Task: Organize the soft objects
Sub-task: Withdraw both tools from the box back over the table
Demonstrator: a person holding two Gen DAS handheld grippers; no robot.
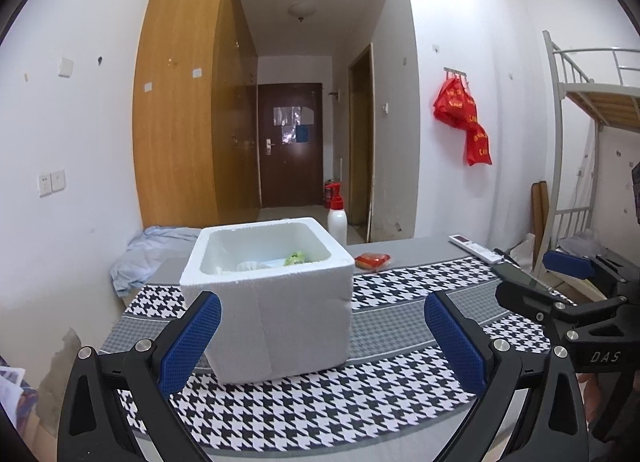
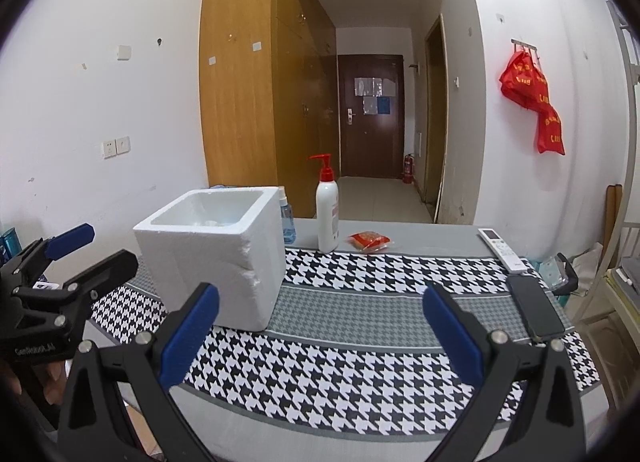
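A white foam box (image 1: 276, 302) stands on the houndstooth table cloth (image 1: 320, 402); inside it I see a small green soft toy (image 1: 295, 259) and something white and pale blue. My left gripper (image 1: 322, 326) is open just in front of the box with nothing between its fingers. In the right wrist view the same foam box (image 2: 216, 258) sits at the left, and my right gripper (image 2: 320, 322) is open over the cloth, empty. A red soft packet (image 2: 369, 241) lies behind, also seen as the red packet (image 1: 372, 261).
A white pump bottle (image 2: 328, 218) and a clear blue bottle (image 2: 287, 224) stand behind the box. A white remote (image 2: 503, 249) and a dark phone (image 2: 535, 310) lie near the right table edge. A pale blue cloth (image 1: 152, 258) is bunched at the left.
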